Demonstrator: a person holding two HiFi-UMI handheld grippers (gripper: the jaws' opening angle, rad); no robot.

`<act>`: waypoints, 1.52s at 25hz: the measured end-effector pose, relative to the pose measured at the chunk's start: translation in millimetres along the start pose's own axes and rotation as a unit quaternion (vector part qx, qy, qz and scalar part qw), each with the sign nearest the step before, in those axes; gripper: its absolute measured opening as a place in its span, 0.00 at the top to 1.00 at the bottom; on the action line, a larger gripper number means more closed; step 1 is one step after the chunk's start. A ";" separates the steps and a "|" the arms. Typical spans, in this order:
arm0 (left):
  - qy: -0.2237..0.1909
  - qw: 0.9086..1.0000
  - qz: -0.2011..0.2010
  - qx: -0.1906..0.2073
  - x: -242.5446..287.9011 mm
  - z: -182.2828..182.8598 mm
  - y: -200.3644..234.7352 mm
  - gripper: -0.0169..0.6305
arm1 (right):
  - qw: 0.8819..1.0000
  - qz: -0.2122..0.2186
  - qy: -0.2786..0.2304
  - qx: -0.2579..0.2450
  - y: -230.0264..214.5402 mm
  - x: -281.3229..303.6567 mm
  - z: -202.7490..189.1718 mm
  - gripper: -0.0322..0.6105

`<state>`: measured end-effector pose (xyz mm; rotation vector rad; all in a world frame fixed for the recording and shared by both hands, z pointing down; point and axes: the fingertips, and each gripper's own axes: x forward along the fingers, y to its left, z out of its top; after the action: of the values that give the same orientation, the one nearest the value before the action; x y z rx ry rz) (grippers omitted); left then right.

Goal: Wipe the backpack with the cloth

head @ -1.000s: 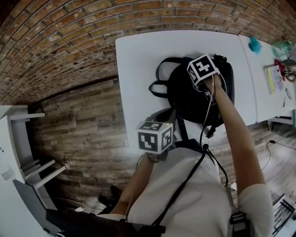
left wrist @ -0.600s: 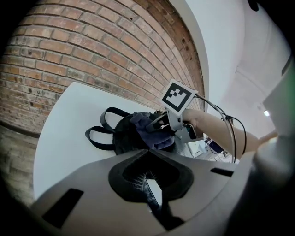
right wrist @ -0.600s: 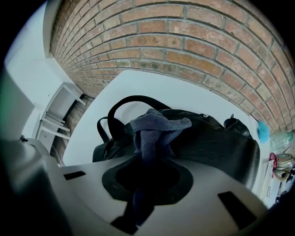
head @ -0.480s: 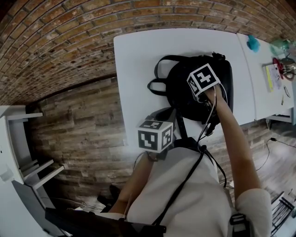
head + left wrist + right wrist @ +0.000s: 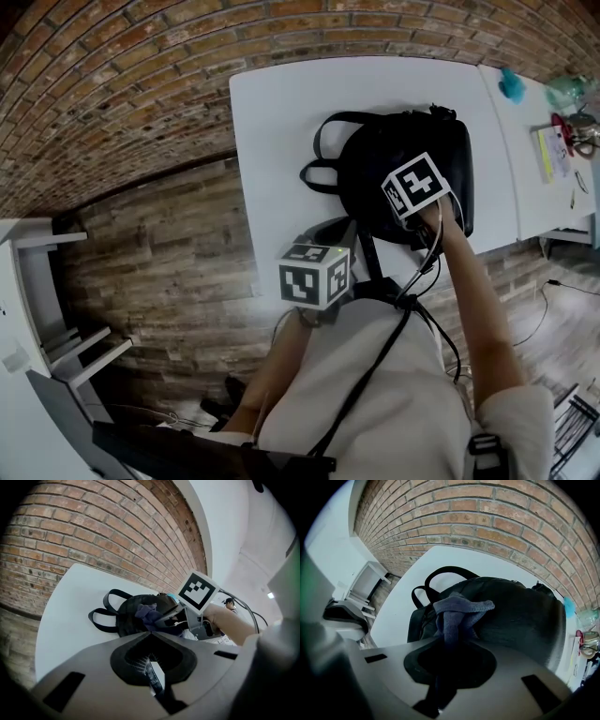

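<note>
Table (image 5: 281, 112): white, set against a brick wall (image 5: 141, 56), with plank flooring (image 5: 159, 281) below. A second white table (image 5: 534, 197) butts against its right side, and I see small items on it that are too small to name.

Backpack (image 5: 403, 155): black, lying flat on the right half of the first table, with its near edge close to the table's near edge. Two strap loops (image 5: 321, 159) lie on the tabletop to its left. I cannot see into the bag, so its contents go unlisted.

Right gripper (image 5: 449, 639): held over the near part of the backpack, where the head view shows its marker cube above the black fabric. In its own view the jaws are closed tight on the cloth, which runs up out of the hollow between them.

Left gripper (image 5: 151, 633): held off the table, below its near edge and well apart from the backpack, pointing towards the bag. The jaw tips meet. I see a dark ribbed surface in the hollow behind them, but nothing I can name as held.

Cloth (image 5: 459, 610): blue-grey and bunched. Its lower end is pinched in the right gripper. Its free end is folded over and rests on the backpack's upper face, just ahead of the jaw tips.
</note>
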<state>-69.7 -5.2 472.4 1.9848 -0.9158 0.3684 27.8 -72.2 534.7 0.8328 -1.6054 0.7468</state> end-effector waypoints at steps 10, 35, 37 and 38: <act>0.001 1.000 -0.005 0.000 -1.4 2.7 3.1 0.97 | 1.000 0.001 -0.014 0.019 12.9 -8.5 -15.6 0.88; 0.016 1.000 -0.015 0.008 3.3 -2.5 1.7 0.97 | 0.998 0.047 -0.008 0.052 49.6 -15.7 -66.4 0.88; 0.017 1.000 -0.015 0.006 3.6 -2.8 2.3 0.97 | 0.997 0.049 -0.008 0.053 50.1 -14.9 -67.2 0.88; 0.017 1.000 -0.015 0.005 3.6 -2.9 2.8 0.97 | 0.997 0.050 -0.007 0.054 50.2 -14.3 -67.1 0.88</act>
<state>-69.0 -5.4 477.8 1.9942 -0.8629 0.3890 23.7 12.6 530.6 0.8410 -1.6406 0.9062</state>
